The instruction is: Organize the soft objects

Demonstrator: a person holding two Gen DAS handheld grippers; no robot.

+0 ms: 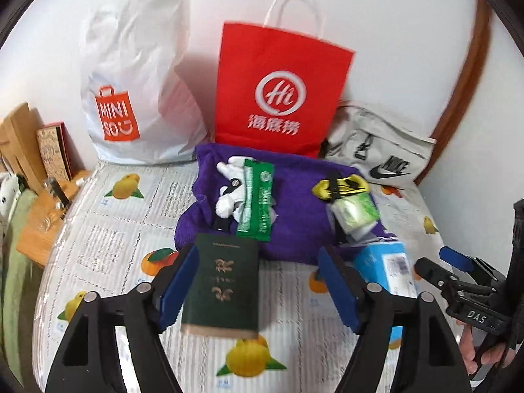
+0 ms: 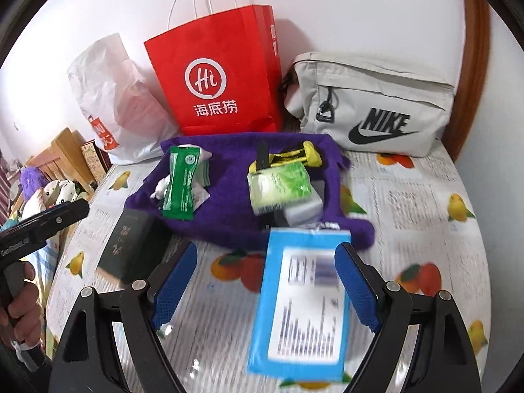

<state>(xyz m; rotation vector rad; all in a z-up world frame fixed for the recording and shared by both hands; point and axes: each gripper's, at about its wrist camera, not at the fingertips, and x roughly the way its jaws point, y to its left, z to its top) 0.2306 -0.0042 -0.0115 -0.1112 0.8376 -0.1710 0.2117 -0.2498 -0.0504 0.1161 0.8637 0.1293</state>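
A dark green booklet (image 1: 222, 291) lies on the fruit-print bed sheet (image 1: 108, 229) between the wide-apart fingers of my left gripper (image 1: 258, 255), which is open; a clear gap shows on the booklet's right side. A blue packet (image 2: 304, 301) lies under my right gripper (image 2: 267, 252), also open, its left finger well off the packet. Behind both sits a purple knitted cloth (image 2: 229, 209) carrying a green sachet (image 2: 181, 183), a green tissue pack (image 2: 281, 186), a yellow-and-black item (image 2: 294, 157) and a white soft thing (image 1: 229, 196).
Against the wall stand a white Miniso plastic bag (image 1: 137, 98), a red paper bag (image 1: 281, 91) and a grey Nike bag (image 2: 376, 104). Wooden furniture with books (image 1: 39, 163) lines the bed's left edge. A hand (image 2: 19, 298) holds the left gripper's handle.
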